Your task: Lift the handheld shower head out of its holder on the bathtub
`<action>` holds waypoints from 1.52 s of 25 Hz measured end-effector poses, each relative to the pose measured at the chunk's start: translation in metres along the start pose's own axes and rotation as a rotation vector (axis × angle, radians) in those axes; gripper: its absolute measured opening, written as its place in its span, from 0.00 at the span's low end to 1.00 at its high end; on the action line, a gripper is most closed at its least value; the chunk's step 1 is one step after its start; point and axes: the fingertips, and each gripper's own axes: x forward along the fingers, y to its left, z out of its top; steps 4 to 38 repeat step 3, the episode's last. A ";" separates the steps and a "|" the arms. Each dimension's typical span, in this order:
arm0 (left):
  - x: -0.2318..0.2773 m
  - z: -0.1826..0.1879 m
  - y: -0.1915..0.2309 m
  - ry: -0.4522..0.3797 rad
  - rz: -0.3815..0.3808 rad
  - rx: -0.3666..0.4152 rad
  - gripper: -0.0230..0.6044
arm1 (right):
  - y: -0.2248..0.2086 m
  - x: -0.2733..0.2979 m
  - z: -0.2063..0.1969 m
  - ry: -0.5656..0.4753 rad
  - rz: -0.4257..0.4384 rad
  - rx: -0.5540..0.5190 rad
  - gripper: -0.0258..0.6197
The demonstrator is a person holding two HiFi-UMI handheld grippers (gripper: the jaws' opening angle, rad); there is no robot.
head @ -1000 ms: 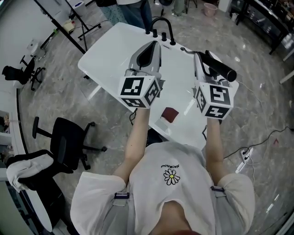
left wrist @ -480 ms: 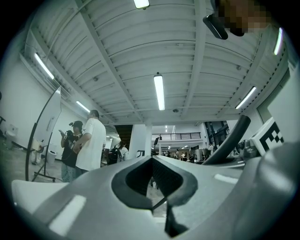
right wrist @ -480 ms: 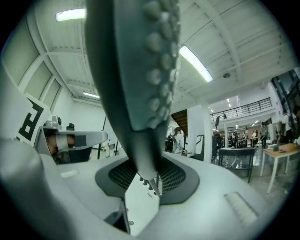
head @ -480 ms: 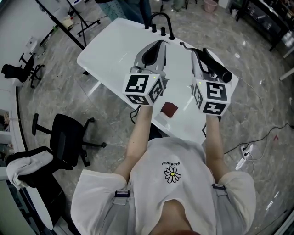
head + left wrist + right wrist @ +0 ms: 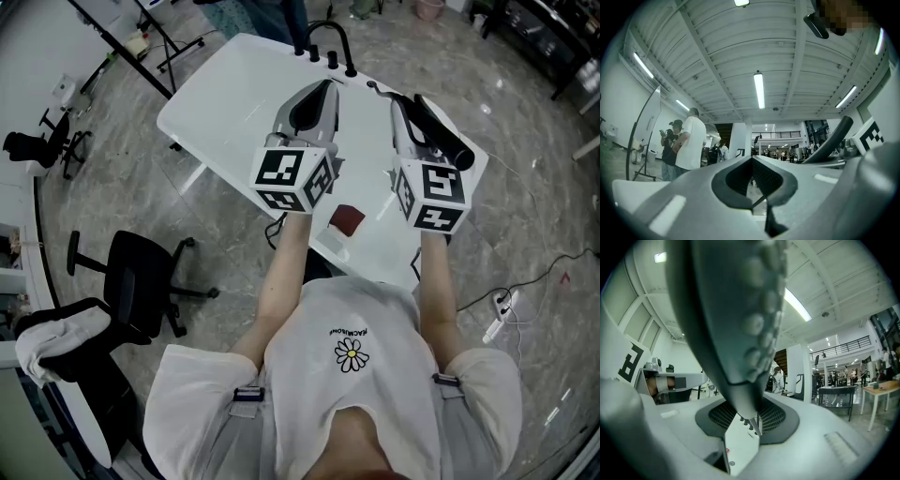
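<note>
Two tools near tap [image 5: 328, 42]: right hand-held gripper [image 5: 401, 108] clamps shower head [image 5: 448, 141], barely moved since last glimpse, lift seemingly done; left hand-held gripper [image 5: 322, 92] closed, empty.

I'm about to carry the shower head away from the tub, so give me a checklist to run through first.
1. Right gripper jaws clamped on the shower head: ok.
2. Left gripper jaws together, nothing between them: ok.
3. Shower head clear of its holder: cannot tell, the holder is not visible.
4. Left gripper apart from the shower head: ok.
5. Faucet beyond both grippers, untouched: ok.
</note>
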 end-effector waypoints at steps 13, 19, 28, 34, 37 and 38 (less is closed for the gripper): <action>0.000 -0.002 0.001 0.001 0.003 -0.002 0.04 | 0.000 0.000 0.003 -0.007 -0.002 -0.007 0.28; 0.000 -0.002 0.001 0.001 0.003 -0.002 0.04 | 0.000 0.000 0.003 -0.007 -0.002 -0.007 0.28; 0.000 -0.002 0.001 0.001 0.003 -0.002 0.04 | 0.000 0.000 0.003 -0.007 -0.002 -0.007 0.28; 0.000 -0.002 0.001 0.001 0.003 -0.002 0.04 | 0.000 0.000 0.003 -0.007 -0.002 -0.007 0.28; 0.000 -0.002 0.001 0.001 0.003 -0.002 0.04 | 0.000 0.000 0.003 -0.007 -0.002 -0.007 0.28; 0.000 -0.002 0.001 0.001 0.003 -0.002 0.04 | 0.000 0.000 0.003 -0.007 -0.002 -0.007 0.28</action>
